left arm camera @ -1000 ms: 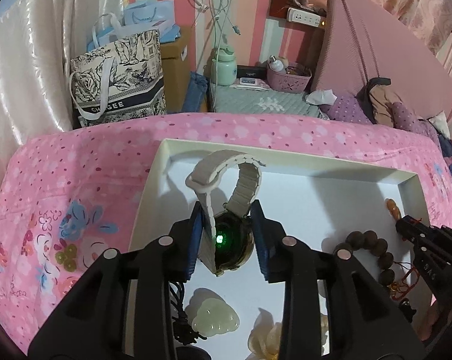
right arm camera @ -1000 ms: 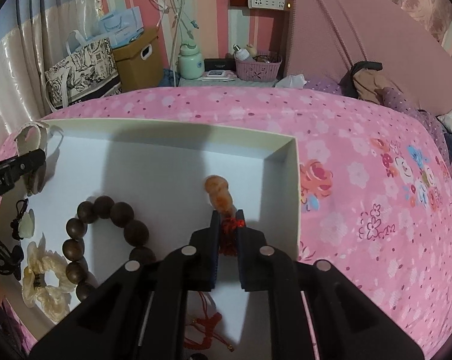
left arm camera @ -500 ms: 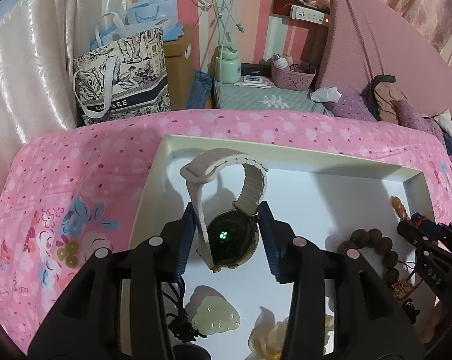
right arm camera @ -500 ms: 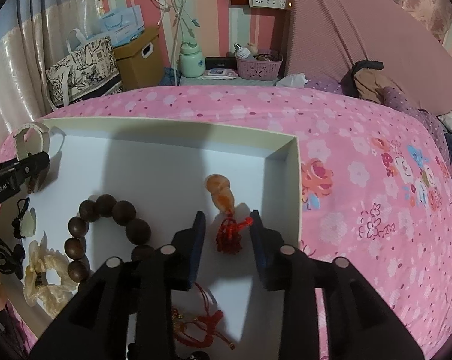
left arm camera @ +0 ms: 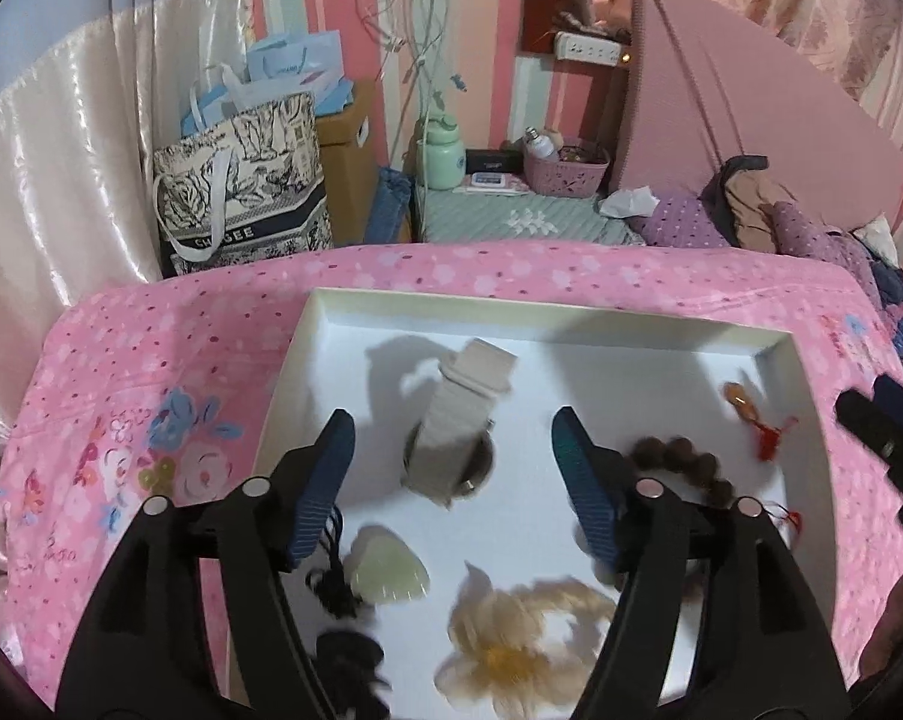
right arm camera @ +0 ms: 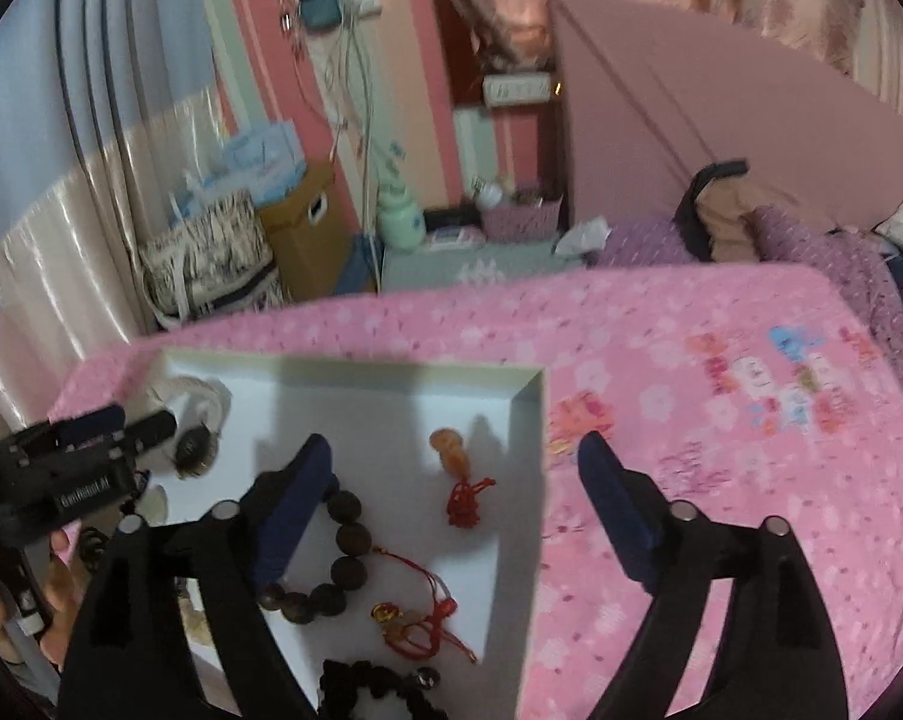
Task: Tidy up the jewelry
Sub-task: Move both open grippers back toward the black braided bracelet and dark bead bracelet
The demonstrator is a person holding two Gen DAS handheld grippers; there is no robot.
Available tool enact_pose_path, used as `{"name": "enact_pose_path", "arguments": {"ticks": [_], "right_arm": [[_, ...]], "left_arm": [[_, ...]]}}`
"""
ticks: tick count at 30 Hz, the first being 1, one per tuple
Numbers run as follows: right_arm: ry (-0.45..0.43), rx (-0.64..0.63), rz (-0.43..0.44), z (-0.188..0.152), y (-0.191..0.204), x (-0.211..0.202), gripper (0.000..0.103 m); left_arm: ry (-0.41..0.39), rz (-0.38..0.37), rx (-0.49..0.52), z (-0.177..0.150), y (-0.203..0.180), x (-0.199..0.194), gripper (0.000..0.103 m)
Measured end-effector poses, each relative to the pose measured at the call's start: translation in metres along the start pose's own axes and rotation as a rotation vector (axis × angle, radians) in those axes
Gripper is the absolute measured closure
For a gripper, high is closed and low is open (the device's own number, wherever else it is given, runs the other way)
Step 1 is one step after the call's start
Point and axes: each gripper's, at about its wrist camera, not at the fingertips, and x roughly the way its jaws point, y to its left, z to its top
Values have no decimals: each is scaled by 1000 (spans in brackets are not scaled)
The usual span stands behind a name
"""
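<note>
Both pairs of jaws are spreading and neither has anything in them. Under the left gripper (left arm camera: 451, 456) the watch (left arm camera: 451, 450) lies flat in the white tray (left arm camera: 307, 354), case down, its pale band folded over the top, clear of both pads. Under the right gripper (right arm camera: 451, 468) the orange gourd charm (right arm camera: 449, 447) with its red tassel (right arm camera: 466, 501) lies loose near the tray's right wall; only that gripper's left pad is over the tray, the other hangs above the pink bedspread (right arm camera: 721, 420).

The watch looks the heaviest piece here. Its round case is hard and smooth, so I'd expect it to slip if pinched across the face; squeezing the case edge-on, or taking the springy band where it loops, seems safer. The charm is tiny and probably brittle, so the knotted cord is the better place to pinch. The dark wooden bead bracelet (right arm camera: 343, 546) is rigid bead by bead but floppy overall, and would sag. The pale jade pendant (left arm camera: 388, 567) looks slick and chippable, while the cream flower scrunchie (left arm camera: 511, 642) is soft and forgiving anywhere.
</note>
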Motion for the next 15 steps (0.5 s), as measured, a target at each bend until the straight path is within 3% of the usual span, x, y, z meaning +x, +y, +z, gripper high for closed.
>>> {"name": "enact_pose_path", "arguments": {"ticks": [6, 15], "right_arm": [[-83, 38, 16, -14, -6, -60, 11], [-100, -42, 17, -78, 16, -135, 11]], "left_arm": [[-58, 36, 27, -23, 2, -59, 20], [-136, 48, 11, -104, 20, -157, 3]]}}
